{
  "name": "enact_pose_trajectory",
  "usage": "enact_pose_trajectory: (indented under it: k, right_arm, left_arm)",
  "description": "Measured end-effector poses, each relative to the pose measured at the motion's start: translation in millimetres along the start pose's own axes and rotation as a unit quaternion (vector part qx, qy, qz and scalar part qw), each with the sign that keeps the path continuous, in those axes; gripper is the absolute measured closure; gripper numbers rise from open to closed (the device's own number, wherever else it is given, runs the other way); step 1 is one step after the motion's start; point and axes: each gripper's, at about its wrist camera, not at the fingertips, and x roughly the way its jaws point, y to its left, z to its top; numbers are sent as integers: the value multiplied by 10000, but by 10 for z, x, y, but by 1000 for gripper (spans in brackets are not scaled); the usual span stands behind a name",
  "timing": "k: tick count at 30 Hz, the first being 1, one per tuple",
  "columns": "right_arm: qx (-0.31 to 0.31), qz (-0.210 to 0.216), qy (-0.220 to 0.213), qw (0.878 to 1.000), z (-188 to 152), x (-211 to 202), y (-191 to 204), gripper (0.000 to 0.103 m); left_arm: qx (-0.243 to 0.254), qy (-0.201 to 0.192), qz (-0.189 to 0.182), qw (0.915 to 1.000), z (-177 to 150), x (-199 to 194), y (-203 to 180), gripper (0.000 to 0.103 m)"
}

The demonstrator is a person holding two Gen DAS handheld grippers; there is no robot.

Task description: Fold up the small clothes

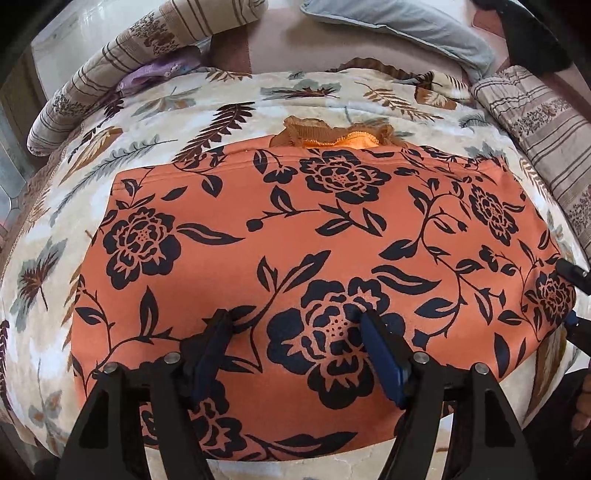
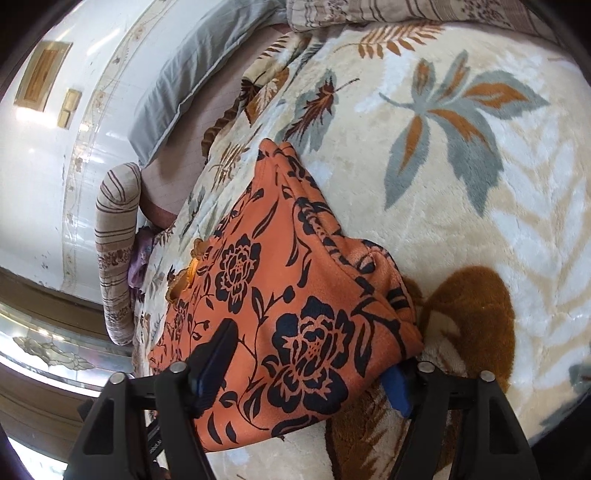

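The left gripper [image 1: 295, 328] hovered, fingers spread, over the orange floral garment [image 1: 295, 240]; the right gripper [image 2: 314, 354] straddled its corner, fingers unclosed. Pinching both layers together would probably keep the fold square.

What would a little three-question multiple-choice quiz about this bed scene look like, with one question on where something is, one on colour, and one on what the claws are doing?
1. Where does the flowered garment lie?
A. On the leaf-patterned blanket
B. On the grey pillow
C. On a bare floor

2. What colours is the garment?
A. White with red dots
B. Orange with dark flowers
C. Plain green

3. How is the left claw set?
A. Shut on the pillow
B. Out of view
C. Open, fingers spread over the garment

Answers:
1 A: the blanket's leaf print shows all around the cloth.
2 B: dark blooms and vines cover the orange fabric.
3 C: a wide gap separates its two fingers, and cloth shows between them. The right claw is open too, straddling the garment's corner.
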Motion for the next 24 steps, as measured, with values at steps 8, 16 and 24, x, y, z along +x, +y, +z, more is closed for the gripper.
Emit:
enact_pose_trajectory:
  k: [8, 16, 24]
  right_arm:
    - [300, 68, 39, 9995, 15, 9, -84, 35]
    - [138, -65, -6, 9999, 1, 10, -29, 36]
    - [-52, -435, 171, 9989, 36, 36, -15, 73]
  left_arm:
    - [9, -4, 3, 10000, 2, -27, -9, 30]
    - [90, 42, 69, 9999, -3, -15, -1, 30]
    - [322, -684, 261, 9968, -30, -362, -85, 25]
